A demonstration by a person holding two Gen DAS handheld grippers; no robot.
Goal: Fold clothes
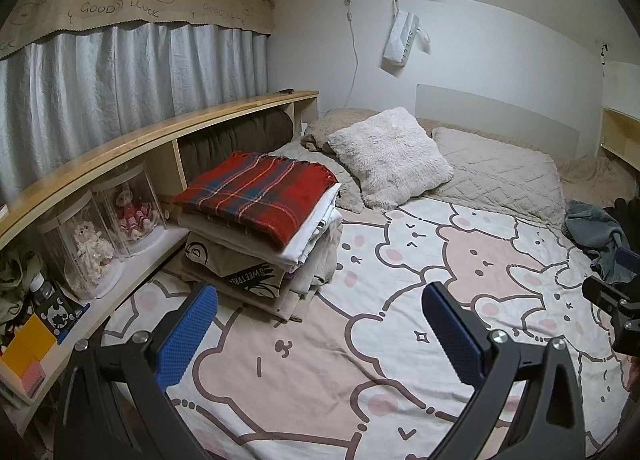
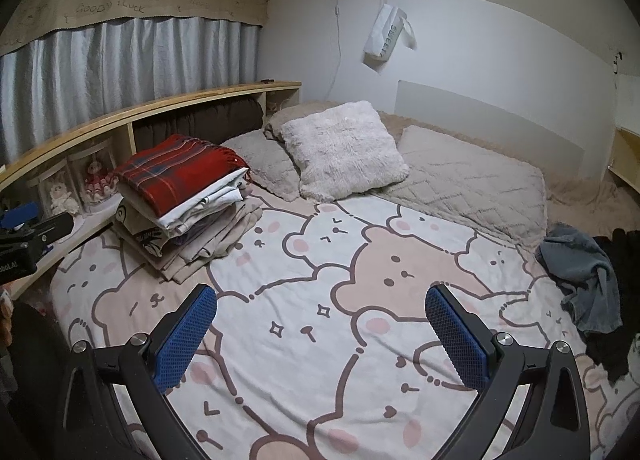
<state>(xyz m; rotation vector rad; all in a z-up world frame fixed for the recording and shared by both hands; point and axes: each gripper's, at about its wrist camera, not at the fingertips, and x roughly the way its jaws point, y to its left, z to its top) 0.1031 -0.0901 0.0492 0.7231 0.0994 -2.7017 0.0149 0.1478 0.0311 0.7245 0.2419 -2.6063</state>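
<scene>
My left gripper (image 1: 320,324) hangs over the bear-print bedsheet (image 1: 400,360) with its blue pads spread wide and nothing between them. My right gripper (image 2: 320,328) hovers the same way, pads wide apart and empty above the sheet.

In the left wrist view, the stack of folded clothes (image 1: 260,236) sits at about 11 o'clock from my left fingers, resting on the sheet right against the wooden bedside shelf (image 1: 160,127). A red plaid blanket (image 1: 256,195) lies on top of the stack, with white and beige pieces beneath it. From the right wrist view the same stack is at roughly 10 o'clock.

The unfolded pile waits at the bed's far side: a crumpled blue-grey garment (image 2: 580,280) at about 2 o'clock from my right fingers, with a black garment (image 2: 624,284) touching it on its outer side. Neither gripper touches them.

A fluffy white cushion (image 1: 392,159) leans on the beige pillows (image 1: 496,175) at 12 o'clock. Two dolls in clear cases (image 1: 108,223) stand in the shelf at 9 to 10 o'clock of my left gripper. A white bag (image 2: 386,37) hangs on the wall beyond.
</scene>
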